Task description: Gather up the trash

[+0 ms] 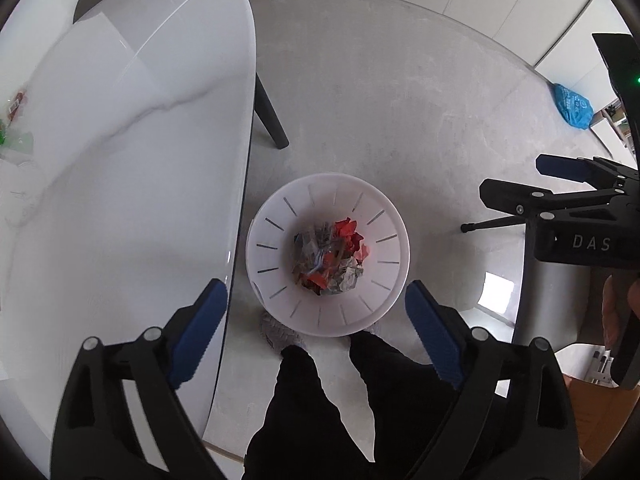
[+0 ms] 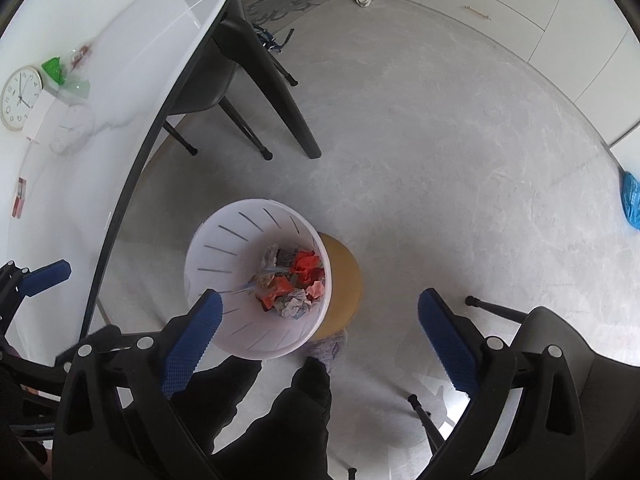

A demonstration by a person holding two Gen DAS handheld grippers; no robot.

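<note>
The floor (image 1: 400,100) is pale grey, mottled like stone, and the fisheye bends its far edge. The desk (image 1: 120,140) is glossy white with a thin dark rim, cut off at the left in both views; its sheen washes out what lies on it, so the green scraps (image 2: 54,70) and a red-and-white bit (image 2: 20,196) near the wall are hard to name. A round white clock (image 2: 20,98) leans there. The bin (image 1: 264,280) is a white plastic tub with slits around its wall, standing on the floor just beside the desk's edge; a tan round shape (image 2: 344,276) shows behind it in the right wrist view, half hidden. The trash (image 1: 330,258), crumpled grey paper and red wrappers, lies at the bin's bottom. The person's dark trouser legs (image 1: 312,400) hide the floor below. The left gripper (image 1: 316,336) hangs over the bin, ridged blue pads spread wide, nothing between. The right gripper (image 2: 318,340) is likewise spread and empty.
</note>
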